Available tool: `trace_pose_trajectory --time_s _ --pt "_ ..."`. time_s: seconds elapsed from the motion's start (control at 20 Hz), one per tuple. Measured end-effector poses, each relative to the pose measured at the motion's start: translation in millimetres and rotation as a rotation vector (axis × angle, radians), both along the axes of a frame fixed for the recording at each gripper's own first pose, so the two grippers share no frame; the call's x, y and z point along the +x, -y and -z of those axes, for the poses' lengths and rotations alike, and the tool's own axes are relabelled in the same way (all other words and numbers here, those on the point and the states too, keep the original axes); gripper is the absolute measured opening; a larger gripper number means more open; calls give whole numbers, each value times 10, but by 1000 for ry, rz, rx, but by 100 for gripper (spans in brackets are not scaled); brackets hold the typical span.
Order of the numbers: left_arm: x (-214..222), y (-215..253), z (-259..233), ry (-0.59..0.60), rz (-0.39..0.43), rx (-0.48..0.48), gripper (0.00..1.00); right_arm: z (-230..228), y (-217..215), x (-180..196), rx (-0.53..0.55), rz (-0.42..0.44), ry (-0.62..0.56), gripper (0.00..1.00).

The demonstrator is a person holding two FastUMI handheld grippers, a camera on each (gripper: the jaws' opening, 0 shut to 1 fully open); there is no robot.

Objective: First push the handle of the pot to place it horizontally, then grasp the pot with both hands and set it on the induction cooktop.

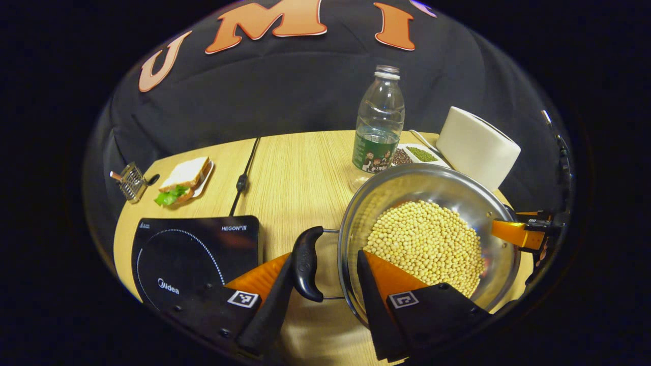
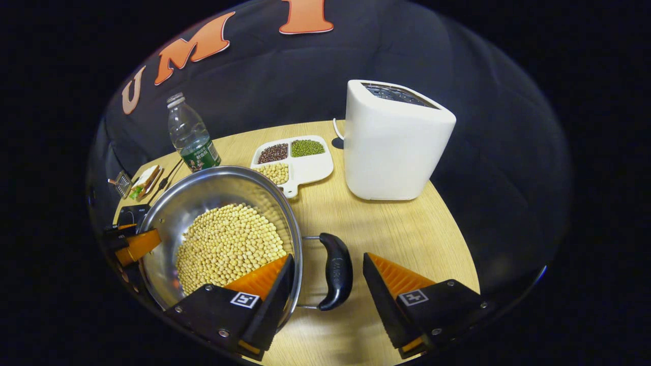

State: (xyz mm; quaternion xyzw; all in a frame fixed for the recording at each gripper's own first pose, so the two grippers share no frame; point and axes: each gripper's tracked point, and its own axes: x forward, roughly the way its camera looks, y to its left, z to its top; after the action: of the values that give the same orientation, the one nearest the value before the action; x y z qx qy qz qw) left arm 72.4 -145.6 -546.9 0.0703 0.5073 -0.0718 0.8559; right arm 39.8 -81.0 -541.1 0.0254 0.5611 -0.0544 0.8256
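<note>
Nearest the lens in the left gripper view, the left gripper (image 1: pixel 325 284) is seen with its jaws spread apart, one finger on the outer side of a curved black plastic pot handle (image 1: pixel 306 264) and the other finger inside the rim of the round stainless steel pot (image 1: pixel 386 193); the handle lies between the fingers and seems to touch the outer one, though a firm clamp by both cannot be confirmed. The pot is filled with pale yellow soybeans (image 1: pixel 426 245) and is set on the light wooden tabletop (image 1: pixel 295 173), just beside the black glass induction cooktop (image 1: pixel 196 254), not on it. In the right gripper view, the right gripper (image 2: pixel 328 282) is likewise held open, one finger inside the pot's rim, the other well clear on the table, with the opposite black handle (image 2: pixel 335 277) lying level between them and touched by neither as far as can be told. Farther back are seen a clear plastic bottle with a green label (image 1: pixel 379 127), a white boxy toaster (image 2: pixel 394 142), a white divided tray of beans (image 2: pixel 295 160), a sandwich with lettuce on a small plate (image 1: pixel 184 180), a small wire rack (image 1: pixel 131 182) and a black power cord (image 1: pixel 243 178)
</note>
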Motion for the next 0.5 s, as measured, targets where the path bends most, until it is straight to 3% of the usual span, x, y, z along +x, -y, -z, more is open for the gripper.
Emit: trace_pose_trajectory --time_s 0.2,0.5 --pt "67 -18 157 -2 11 53 81 93 -57 4 7 -3 -19 81" --pt "179 -5 227 45 -7 21 82 66 -63 -17 3 20 -27 70"
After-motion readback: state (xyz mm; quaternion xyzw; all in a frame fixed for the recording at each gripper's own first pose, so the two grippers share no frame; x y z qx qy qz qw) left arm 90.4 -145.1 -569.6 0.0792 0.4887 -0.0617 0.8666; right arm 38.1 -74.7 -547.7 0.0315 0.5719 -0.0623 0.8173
